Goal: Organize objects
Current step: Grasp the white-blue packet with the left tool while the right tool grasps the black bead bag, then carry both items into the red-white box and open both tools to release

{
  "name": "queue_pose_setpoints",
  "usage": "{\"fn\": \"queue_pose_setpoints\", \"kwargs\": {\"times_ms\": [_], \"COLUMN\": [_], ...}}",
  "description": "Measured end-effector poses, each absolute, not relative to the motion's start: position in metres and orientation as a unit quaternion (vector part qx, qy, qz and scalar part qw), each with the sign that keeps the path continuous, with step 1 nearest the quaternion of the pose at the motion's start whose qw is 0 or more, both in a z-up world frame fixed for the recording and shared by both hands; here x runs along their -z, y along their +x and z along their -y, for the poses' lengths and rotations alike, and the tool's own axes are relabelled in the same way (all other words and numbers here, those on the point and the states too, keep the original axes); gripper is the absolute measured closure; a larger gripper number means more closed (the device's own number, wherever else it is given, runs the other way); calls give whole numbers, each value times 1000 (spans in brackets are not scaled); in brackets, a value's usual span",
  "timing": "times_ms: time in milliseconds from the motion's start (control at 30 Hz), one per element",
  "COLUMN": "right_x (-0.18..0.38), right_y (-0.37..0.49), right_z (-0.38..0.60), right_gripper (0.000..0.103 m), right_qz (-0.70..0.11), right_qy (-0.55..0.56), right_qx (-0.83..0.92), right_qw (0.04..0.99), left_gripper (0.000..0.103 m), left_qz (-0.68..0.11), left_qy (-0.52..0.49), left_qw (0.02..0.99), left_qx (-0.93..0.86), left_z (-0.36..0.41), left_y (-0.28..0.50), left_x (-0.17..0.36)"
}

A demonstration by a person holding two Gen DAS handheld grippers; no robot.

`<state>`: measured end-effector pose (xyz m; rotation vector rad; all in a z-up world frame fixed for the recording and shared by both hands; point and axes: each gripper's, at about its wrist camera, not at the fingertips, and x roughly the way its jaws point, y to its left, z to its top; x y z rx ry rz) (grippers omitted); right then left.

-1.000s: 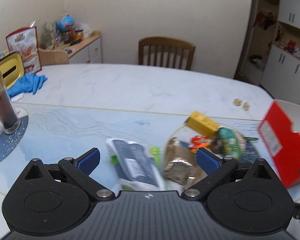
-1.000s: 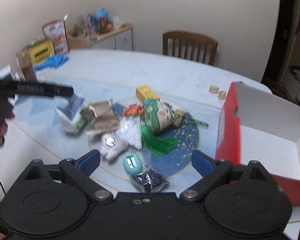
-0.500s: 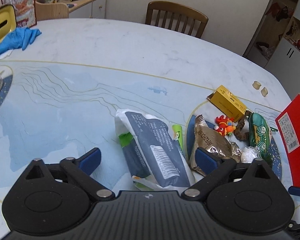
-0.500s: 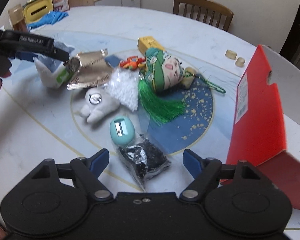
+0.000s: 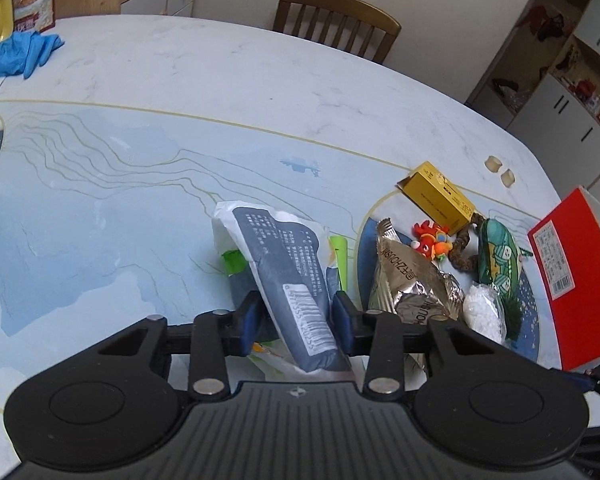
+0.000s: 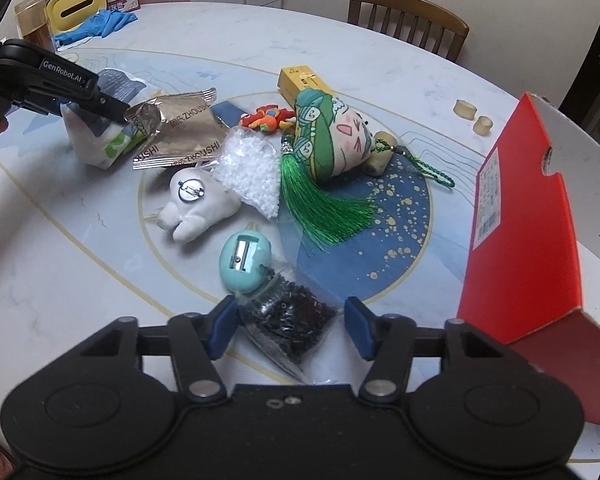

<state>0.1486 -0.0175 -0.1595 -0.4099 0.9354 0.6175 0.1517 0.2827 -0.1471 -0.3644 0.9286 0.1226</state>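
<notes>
My left gripper [image 5: 298,322] is shut on a white and dark blue packet [image 5: 284,276] that lies on the table; it also shows in the right wrist view [image 6: 100,128]. My right gripper [image 6: 288,326] is open, its fingers on either side of a clear bag of black beads [image 6: 288,320]. A teal pencil sharpener [image 6: 244,262] touches that bag. Further off lie a white plush [image 6: 196,204], a bag of white beads [image 6: 252,172], a silver foil packet [image 6: 180,132], a green tasselled doll [image 6: 328,140], a small orange toy [image 6: 268,118] and a yellow box [image 6: 302,82].
An open red box [image 6: 524,216] stands at the right. Two small beige cylinders [image 6: 474,118] lie behind it. Blue gloves [image 6: 100,26] and a yellow tissue box [image 6: 76,8] sit at the far left. A wooden chair [image 6: 408,24] stands behind the table.
My left gripper has closed on the white and dark blue packet. My right gripper has moved down and forward, and its fingers now flank the bag of black beads.
</notes>
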Motion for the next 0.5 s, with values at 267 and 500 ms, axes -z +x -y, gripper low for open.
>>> {"fn": "queue_pose_setpoints", "kwargs": {"times_ms": [267,500], "right_x": [137,92], "right_y": [141,134], "right_z": [31,51], "right_gripper": [63,64], "right_qz": [-434,-419], "right_qy": [-169,-117], "right_qx": [-266,-254], "right_qw": [844,864], "left_gripper": [71,71], "left_qz": [-435,-422], "left_qy": [-163,-146], "left_qw": [885,895], "left_qx": [-42,-9], "left_z": [-280,-271], "left_y": [137,125], "left_x": [126,88]}}
